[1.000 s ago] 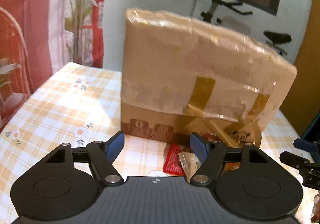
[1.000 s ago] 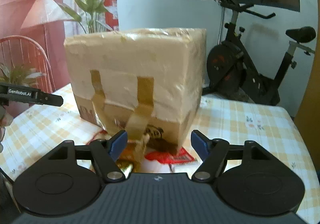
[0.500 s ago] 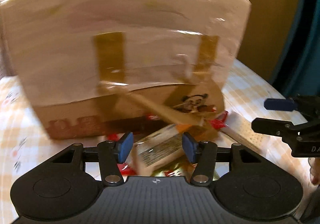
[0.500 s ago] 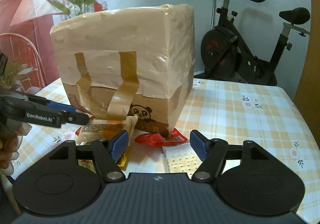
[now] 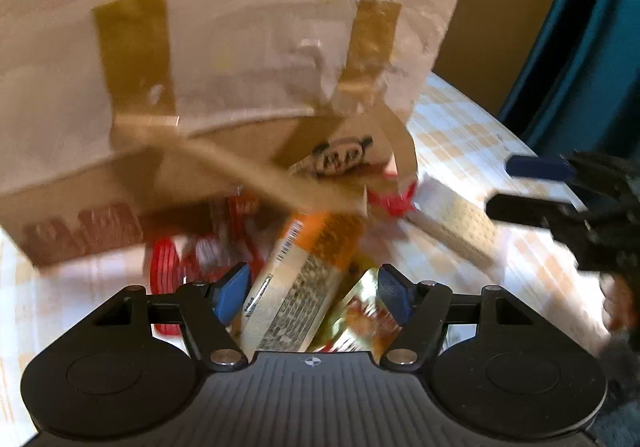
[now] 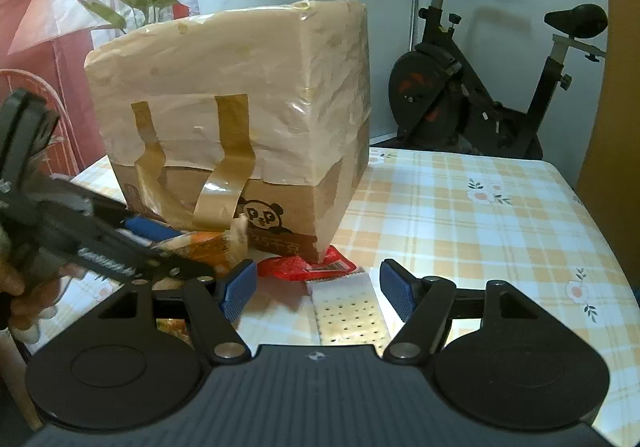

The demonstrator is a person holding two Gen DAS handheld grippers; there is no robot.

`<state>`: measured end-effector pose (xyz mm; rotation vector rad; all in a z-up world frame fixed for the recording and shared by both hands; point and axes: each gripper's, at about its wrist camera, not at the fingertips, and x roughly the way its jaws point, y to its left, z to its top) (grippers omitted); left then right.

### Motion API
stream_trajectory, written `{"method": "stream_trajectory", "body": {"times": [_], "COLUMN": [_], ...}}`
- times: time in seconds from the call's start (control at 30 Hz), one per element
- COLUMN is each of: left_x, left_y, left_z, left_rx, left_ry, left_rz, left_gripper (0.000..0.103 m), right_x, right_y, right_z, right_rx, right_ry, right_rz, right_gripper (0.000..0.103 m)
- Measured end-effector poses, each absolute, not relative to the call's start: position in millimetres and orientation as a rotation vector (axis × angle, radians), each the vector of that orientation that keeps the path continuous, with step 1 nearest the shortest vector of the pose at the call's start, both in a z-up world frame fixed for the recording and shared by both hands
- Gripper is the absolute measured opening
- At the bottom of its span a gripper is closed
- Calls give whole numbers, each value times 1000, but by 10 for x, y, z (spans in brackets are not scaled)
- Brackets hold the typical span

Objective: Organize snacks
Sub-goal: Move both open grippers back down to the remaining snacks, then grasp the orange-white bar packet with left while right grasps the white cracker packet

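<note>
Left claw (image 5: 313, 293) opening astride orange packet (image 5: 298, 283), beside taped box (image 5: 224, 59)

Left gripper (image 5: 314, 293) swung down over snack packets (image 5: 296, 287), jaws reopening.

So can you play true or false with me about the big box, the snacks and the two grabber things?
1. The cardboard box is wrapped in shiny clear tape. True.
2. The right gripper is squeezing the red packet. False: its jaws stand apart with nothing pinched; the red packet lies further on, at the foot of the box.
3. The orange-and-cream snack packet lies between the fingers of the left gripper. True, and those jaws are opening.
4. The dotted cracker packet is on top of the box. False: it lies on the checked tablecloth, in front of the right gripper.
5. An exercise bike stands behind the table. True.
</note>
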<state>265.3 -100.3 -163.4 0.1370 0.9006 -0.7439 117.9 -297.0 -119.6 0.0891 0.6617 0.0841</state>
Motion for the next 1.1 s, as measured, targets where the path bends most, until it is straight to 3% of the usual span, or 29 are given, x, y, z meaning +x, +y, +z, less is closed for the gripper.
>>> {"method": "stream_trajectory", "body": {"times": [0.17,0.6,0.67,0.83,0.9,1.1], "left_x": [2454,2555,2536,2451,2394,2212], "left_y": [-860,-1020,-1042,-933,-799,-423], "left_z": [-1741,-1643,-1667,-1662,-1638,-1653], "left_rx": [169,172,188,133,81,-64], "left_ry": [957,891,886,869,869,873], "left_rz": [-695,-656,-646,-596,-560,-438], "left_gripper": [55,55,43,41,41,41], "right_x": [1202,1321,1350,1395,1394,1364], "right_y": [-2958,-3044,-3067,-3061,-3018,-2954], "right_z": [-1220,-1489,-1568,-1745,-1788,-1831], "right_rx": [94,1,-11,30,29,0], "right_ry": [669,754,767,784,773,732], "right_rz": [88,38,37,65,73,50], "right_gripper": [71,71,71,71,65,59]}}
